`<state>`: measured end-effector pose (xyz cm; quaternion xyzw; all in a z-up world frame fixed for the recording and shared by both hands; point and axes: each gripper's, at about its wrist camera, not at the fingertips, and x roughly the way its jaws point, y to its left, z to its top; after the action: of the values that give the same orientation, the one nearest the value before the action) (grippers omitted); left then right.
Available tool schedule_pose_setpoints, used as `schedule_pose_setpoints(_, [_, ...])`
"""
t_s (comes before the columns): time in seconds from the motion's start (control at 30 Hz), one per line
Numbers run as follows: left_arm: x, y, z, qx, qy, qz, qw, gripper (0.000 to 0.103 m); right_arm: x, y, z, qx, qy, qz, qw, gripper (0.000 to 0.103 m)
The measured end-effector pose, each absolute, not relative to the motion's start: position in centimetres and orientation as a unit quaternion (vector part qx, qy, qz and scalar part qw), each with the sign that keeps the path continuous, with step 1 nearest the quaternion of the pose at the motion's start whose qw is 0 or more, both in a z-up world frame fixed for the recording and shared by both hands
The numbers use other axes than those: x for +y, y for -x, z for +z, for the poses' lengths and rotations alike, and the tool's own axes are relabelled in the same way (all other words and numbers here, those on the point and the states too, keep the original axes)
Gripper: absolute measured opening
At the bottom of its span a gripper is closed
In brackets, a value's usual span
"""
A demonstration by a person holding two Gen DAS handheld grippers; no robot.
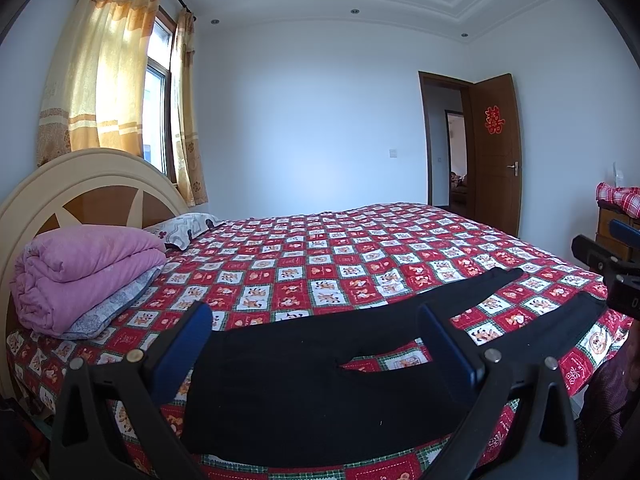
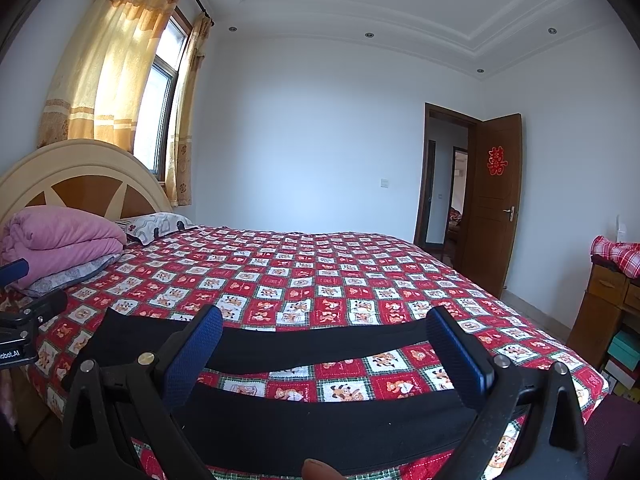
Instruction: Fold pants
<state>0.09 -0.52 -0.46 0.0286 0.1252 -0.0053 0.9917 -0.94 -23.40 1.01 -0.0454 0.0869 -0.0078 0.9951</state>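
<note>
Black pants point(image 1: 320, 380) lie flat on the near side of the bed point(image 1: 360, 248), waist toward your left and the two legs running toward your right, spread in a narrow V with patterned bedspread showing between them. The near leg lies close along the bed's near edge; the leg ends stop short of the foot-end corner.

Your left gripper point(image 1: 316, 344) is spread wide and holds nothing; its blue fingers point(image 1: 188, 344) hover over the waist and crotch part. Your right gripper point(image 2: 328, 356) is likewise released and holds nothing, its blue fingers point(image 2: 460, 360) hovering over the two legs.

Open room: most of the bedspread beyond the pants, out to the far edge, carries nothing. At the head end sit a folded pink quilt point(image 1: 84, 276) on a grey pillow point(image 1: 112, 312), with a second patterned pillow point(image 1: 184, 228) beside them under the headboard point(image 1: 92, 184).

Left view only: the crotch notch and waist part, and the right gripper's body at the right margin. Right view only: both legs as parallel bands, the floor point(image 2: 532, 312) past the foot of the bed, stacked boxes point(image 2: 624, 356) beside a wooden cabinet point(image 2: 604, 300), and the left gripper's body at the left margin. Both views show the open door point(image 2: 492, 200) and the curtained window point(image 2: 160, 92).
</note>
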Motion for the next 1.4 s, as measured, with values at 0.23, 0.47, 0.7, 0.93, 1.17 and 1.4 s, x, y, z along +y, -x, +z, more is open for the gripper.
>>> schedule_pose_setpoints(0.23, [-0.3,-0.1,-0.5,0.128,-0.028,-0.004,0.991,0.103,-23.3,1.0,0.9,0.088,0.046,-0.008,0.995,0.102])
schedule_pose_setpoints(0.47, [0.3,-0.1,-1.3,0.131,-0.026,-0.004,0.991,0.103,-23.1,0.7,0.6,0.092,0.049,-0.005,0.995,0.102])
schedule_pose_setpoints(0.7, [0.3,-0.5,-1.7,0.139,-0.025,-0.003,0.99,0.103,-22.9,0.3,0.3,0.099,0.053,-0.004,0.994,0.102])
schedule_pose_setpoints(0.93, [0.8,-2.1,-3.3,0.162,-0.017,0.001,0.987,0.103,-22.5,-0.7,-0.8,0.119,0.06,-0.003,0.991,0.102])
schedule_pose_setpoints(1.17, [5.5,-7.3,-7.6,0.229,0.002,0.035,0.973,0.103,-22.6,-2.7,-3.0,0.157,0.07,-0.004,0.985,0.102])
schedule_pose_setpoints(1.4, [14.8,-13.8,-10.6,0.283,0.093,0.096,0.95,0.103,-23.6,-6.8,-7.7,0.239,0.081,-0.015,0.967,0.102])
